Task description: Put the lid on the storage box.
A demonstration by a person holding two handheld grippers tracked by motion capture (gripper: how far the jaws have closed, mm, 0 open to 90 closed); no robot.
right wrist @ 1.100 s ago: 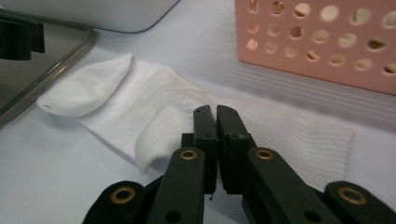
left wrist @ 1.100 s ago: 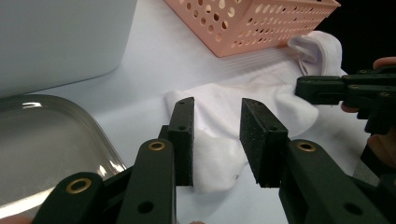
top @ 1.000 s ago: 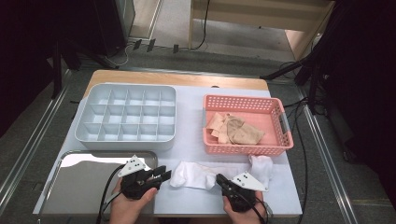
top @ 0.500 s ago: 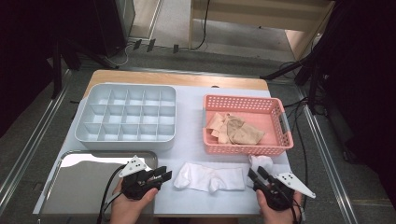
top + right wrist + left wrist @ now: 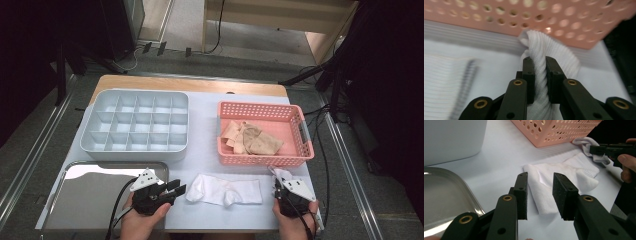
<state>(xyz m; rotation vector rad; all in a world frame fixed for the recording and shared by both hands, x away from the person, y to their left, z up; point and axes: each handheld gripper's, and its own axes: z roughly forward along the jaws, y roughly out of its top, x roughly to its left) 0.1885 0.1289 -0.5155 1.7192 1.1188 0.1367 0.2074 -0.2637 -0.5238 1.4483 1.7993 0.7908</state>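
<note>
A white sock (image 5: 225, 190) lies flat on the table's front middle. My left gripper (image 5: 179, 189) points at its left end, open, with nothing between its pads; in the left gripper view the sock (image 5: 564, 172) lies just past the open left gripper (image 5: 541, 178). A second, ribbed white sock (image 5: 281, 174) is bunched against the front of the pink basket (image 5: 260, 159). My right gripper (image 5: 278, 184) has just been closing its jaws, and the right gripper (image 5: 539, 61) pads now press on that ribbed sock (image 5: 549, 47).
The pink basket holds beige cloths (image 5: 250, 139). A grey divided tray (image 5: 135, 147) stands at the back left and a shiny metal tray (image 5: 90, 200) at the front left. The table's front edge runs just below both hands.
My right gripper let go of the flat sock's right end, moved right to the bunched sock by the basket and closed on it. The left gripper has not moved.
</note>
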